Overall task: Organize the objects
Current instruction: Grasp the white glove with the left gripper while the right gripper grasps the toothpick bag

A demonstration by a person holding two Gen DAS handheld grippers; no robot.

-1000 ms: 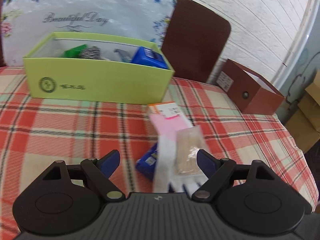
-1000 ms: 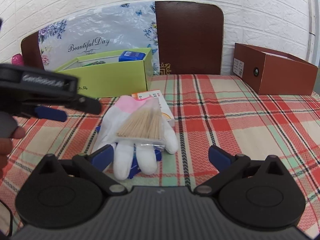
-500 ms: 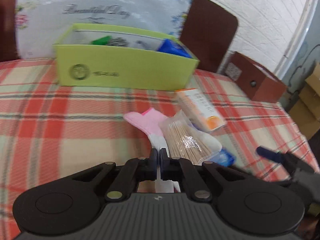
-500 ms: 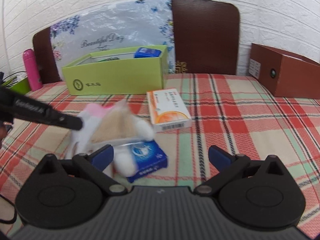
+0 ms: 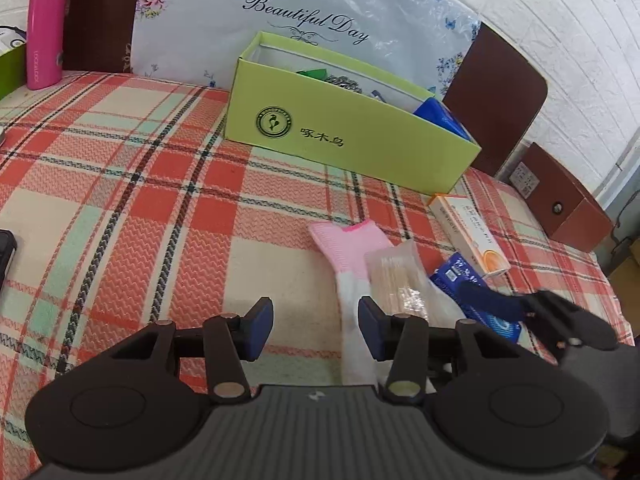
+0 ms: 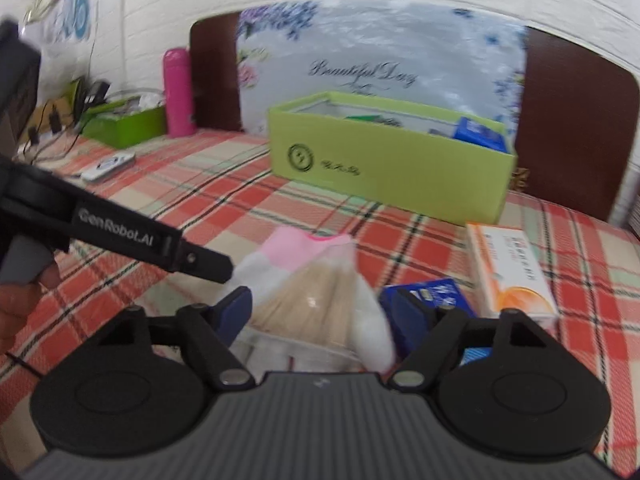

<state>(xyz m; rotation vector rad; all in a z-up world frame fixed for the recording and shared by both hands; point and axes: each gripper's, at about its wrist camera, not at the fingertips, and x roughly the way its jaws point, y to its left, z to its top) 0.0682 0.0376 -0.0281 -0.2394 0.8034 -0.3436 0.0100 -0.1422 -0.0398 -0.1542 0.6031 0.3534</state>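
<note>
1. The toothpick bag (image 6: pixel 308 300) lies on the glove (image 6: pixel 280 256), on the tabletop (image 5: pixel 120 200) before the green box (image 5: pixel 348 140), long axis running toward that box.
2. Our right tongs (image 6: pixel 324 312) are nearer, closing astride the bag, pads not yet pressing.
3. Our left tongs (image 5: pixel 316 332) are opening, empty, bag just right.

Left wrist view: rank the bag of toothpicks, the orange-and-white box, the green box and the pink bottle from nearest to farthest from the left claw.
1. Bag of toothpicks, just ahead, right of the left claw.
2. Orange-and-white box, farther right.
3. Green box, ahead at centre.
4. Pink bottle, far back left.
</note>
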